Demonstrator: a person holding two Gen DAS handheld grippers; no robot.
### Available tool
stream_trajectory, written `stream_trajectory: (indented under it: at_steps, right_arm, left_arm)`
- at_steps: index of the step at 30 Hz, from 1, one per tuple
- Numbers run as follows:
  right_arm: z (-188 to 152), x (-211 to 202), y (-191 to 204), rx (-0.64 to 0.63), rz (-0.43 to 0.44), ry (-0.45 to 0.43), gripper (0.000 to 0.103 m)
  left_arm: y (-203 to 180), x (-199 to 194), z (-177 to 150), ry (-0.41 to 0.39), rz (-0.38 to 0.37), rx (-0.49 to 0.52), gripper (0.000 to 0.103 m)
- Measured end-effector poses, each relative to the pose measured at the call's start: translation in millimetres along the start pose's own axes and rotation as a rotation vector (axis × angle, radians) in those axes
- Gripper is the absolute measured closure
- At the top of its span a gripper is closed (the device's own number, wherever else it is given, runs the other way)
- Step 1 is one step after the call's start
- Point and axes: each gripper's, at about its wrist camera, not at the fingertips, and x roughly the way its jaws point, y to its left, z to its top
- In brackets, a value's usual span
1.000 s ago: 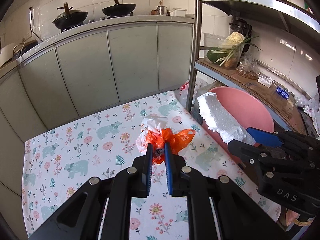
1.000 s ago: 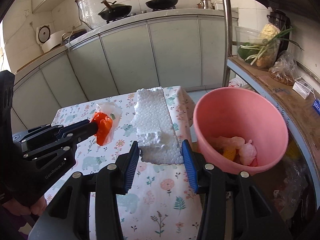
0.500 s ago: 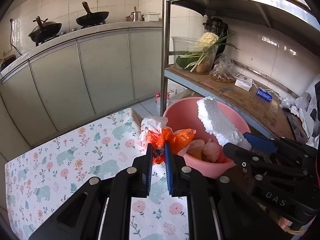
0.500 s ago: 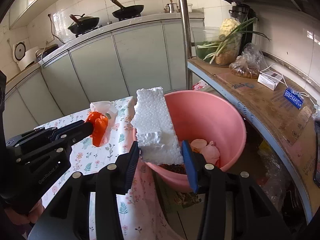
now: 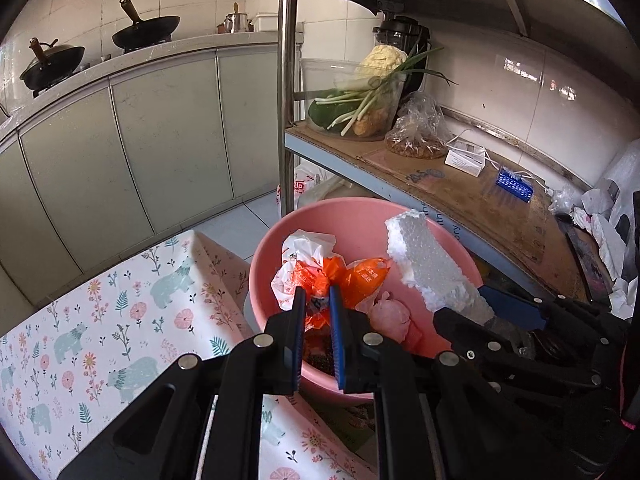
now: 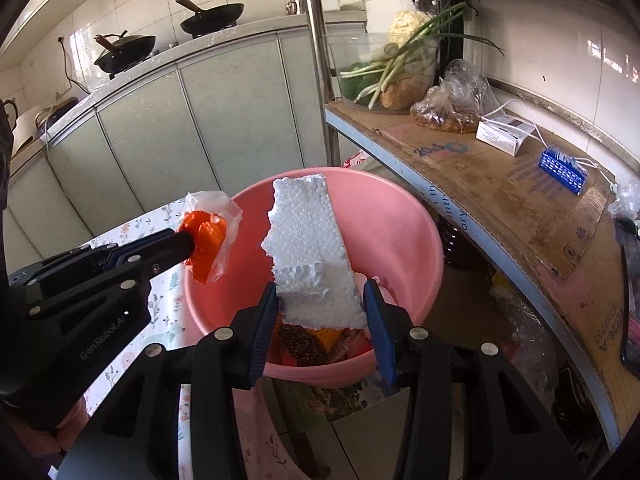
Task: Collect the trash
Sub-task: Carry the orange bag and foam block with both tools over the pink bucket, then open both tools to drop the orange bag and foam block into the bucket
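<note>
My left gripper [image 5: 317, 300] is shut on a crumpled orange and white plastic bag [image 5: 320, 272], held over the left part of the pink basin [image 5: 360, 216]. From the right wrist the same bag [image 6: 208, 236] hangs at the basin's left rim [image 6: 400, 208]. My right gripper [image 6: 322, 296] is shut on a white foam slab [image 6: 312, 240], which sticks up over the basin's middle. That foam slab [image 5: 428, 260] shows at the right in the left wrist view. Food scraps [image 6: 312, 344] lie on the basin's bottom.
A floral tablecloth [image 5: 100, 320] covers the table left of the basin. A metal rack [image 5: 285, 80] stands behind, its cardboard-lined shelf [image 6: 500, 184] holding a bowl of vegetables [image 5: 360, 96], a bag and small boxes. Cabinets [image 5: 160, 128] with woks on top line the back.
Both grippers have moved right, from over the table to over the pink basin, carrying the bag and the foam slab. The grips look unchanged.
</note>
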Motion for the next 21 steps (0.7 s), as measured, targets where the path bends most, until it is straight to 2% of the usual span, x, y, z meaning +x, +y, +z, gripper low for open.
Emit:
stream_trajectory:
  at_steps: [5, 14, 17, 19, 21]
  right_arm:
    - [0, 11, -4, 0.01, -0.005, 0.011, 0.059]
    - [2, 26, -12, 0.049, -0.009, 0.035, 0.058]
    - [0, 30, -13, 0.053, -0.011, 0.053, 0.058]
    - [-1, 31, -14, 0.053, -0.009, 0.055, 0.058]
    - [-1, 30, -13, 0.051, -0.008, 0.053, 0.058]
  left_arm:
    - [1, 26, -4, 0.058, 0.007, -0.016, 0.092]
    - [2, 41, -4, 0.079, -0.013, -0.033, 0.089]
    - [1, 41, -4, 0.079, -0.017, -0.026, 0.08]
    - [-1, 41, -4, 0.08, -0.021, -0.022, 0.071]
    - [-3, 40, -4, 0.075, -0.021, -0.014, 0.07]
